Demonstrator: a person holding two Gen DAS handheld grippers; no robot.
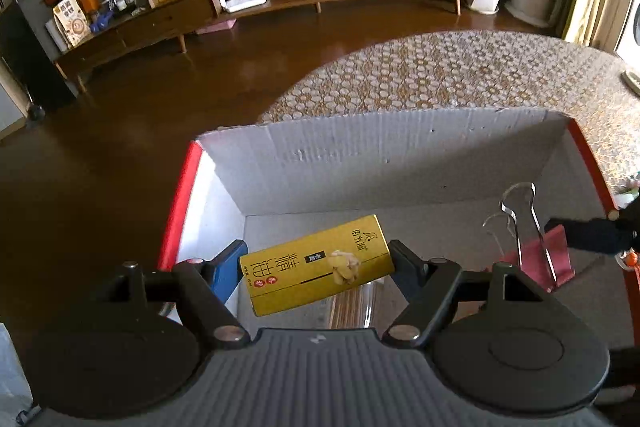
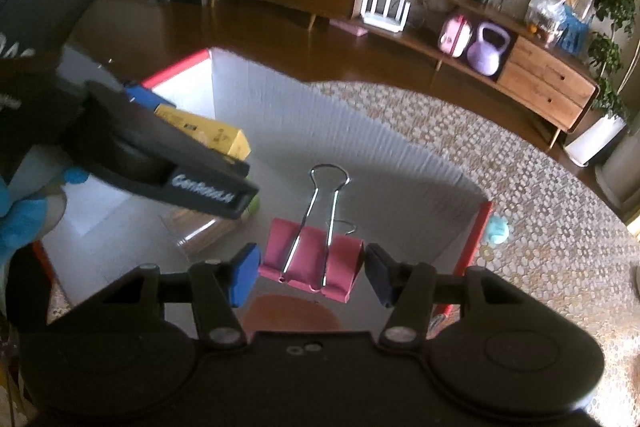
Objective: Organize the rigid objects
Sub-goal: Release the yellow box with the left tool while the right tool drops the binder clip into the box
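My left gripper (image 1: 318,261) is shut on a yellow carton (image 1: 316,265), held lengthwise between the blue pads over the open cardboard box (image 1: 360,163). The carton (image 2: 208,135) and left gripper also show in the right wrist view, at the left. My right gripper (image 2: 310,273) holds a pink binder clip (image 2: 310,265) between its pads, above the box interior; the clip's wire handles point away from me. The clip (image 1: 540,259) shows in the left wrist view at the box's right side.
The box has red-edged side walls (image 1: 180,203) and stands on a patterned tablecloth (image 1: 440,79). A clear container of wooden sticks (image 2: 200,231) and a round brown lid (image 2: 292,315) lie in the box. A small light-blue object (image 2: 498,229) sits outside it.
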